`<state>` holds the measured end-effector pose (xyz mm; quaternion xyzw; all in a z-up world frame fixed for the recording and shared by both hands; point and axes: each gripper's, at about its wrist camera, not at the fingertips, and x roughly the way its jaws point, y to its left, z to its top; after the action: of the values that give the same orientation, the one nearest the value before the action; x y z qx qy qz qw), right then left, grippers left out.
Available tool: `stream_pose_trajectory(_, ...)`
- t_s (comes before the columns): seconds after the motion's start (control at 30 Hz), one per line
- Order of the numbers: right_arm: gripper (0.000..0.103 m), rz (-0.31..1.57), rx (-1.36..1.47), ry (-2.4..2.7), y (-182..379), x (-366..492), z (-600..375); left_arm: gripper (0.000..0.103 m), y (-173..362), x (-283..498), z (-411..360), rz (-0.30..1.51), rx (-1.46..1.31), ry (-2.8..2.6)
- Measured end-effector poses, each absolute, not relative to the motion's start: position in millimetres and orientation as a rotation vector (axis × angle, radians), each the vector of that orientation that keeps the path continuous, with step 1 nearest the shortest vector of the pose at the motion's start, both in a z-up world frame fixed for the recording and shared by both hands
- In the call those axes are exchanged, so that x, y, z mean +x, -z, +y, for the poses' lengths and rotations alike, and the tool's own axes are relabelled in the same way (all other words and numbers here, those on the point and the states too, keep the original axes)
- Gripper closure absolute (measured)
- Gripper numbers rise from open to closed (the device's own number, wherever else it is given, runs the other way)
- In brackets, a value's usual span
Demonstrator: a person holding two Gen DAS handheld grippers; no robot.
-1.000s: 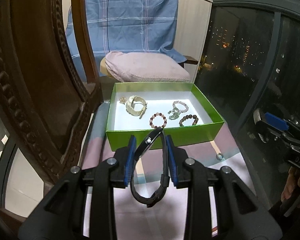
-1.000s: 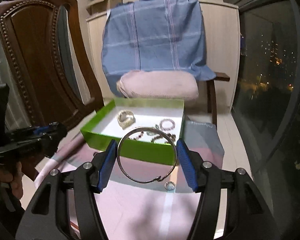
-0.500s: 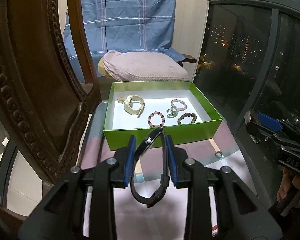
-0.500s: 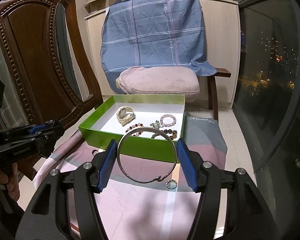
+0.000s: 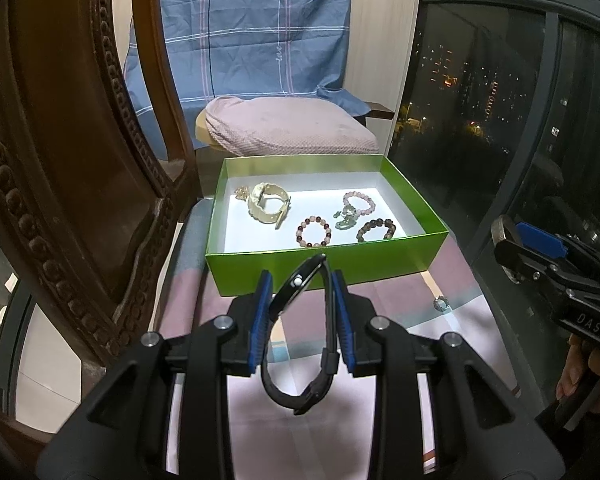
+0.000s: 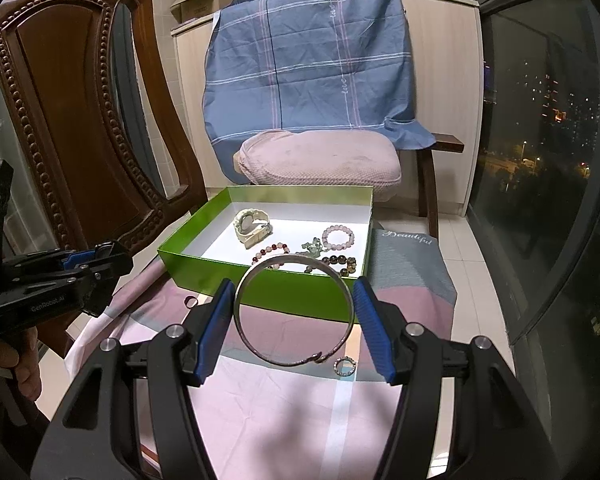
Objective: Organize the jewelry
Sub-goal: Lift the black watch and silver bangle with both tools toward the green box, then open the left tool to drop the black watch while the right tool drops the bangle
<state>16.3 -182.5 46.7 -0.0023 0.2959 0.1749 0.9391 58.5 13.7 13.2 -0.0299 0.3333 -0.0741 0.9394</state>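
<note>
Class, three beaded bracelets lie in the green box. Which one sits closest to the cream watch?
The red-and-pale beaded bracelet, just right of the cream watch. The pink bracelet and the dark brown bracelet lie further right inside the green box.

Left hand-held gripper (image 5: 300, 312) clamping black watch (image 5: 304, 344), green box (image 5: 324, 268) beyond

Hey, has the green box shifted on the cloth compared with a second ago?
No. The green box sits at the same spot against the small ring and the cloth's stripes.
</note>
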Motion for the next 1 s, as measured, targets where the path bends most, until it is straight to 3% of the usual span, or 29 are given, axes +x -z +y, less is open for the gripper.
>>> stream_pose_trajectory(0.6, 0.043, 0.609, 0.009, -0.357, -44, 18, -182, 0.073, -8, 62, 15, 0.699, -0.062, 0.141)
stream_pose_trajectory(1.0, 0.043, 0.603, 0.06, -0.368, -42, 27, -191, 0.073, -24, 112, 27, 0.699, -0.109, 0.088)
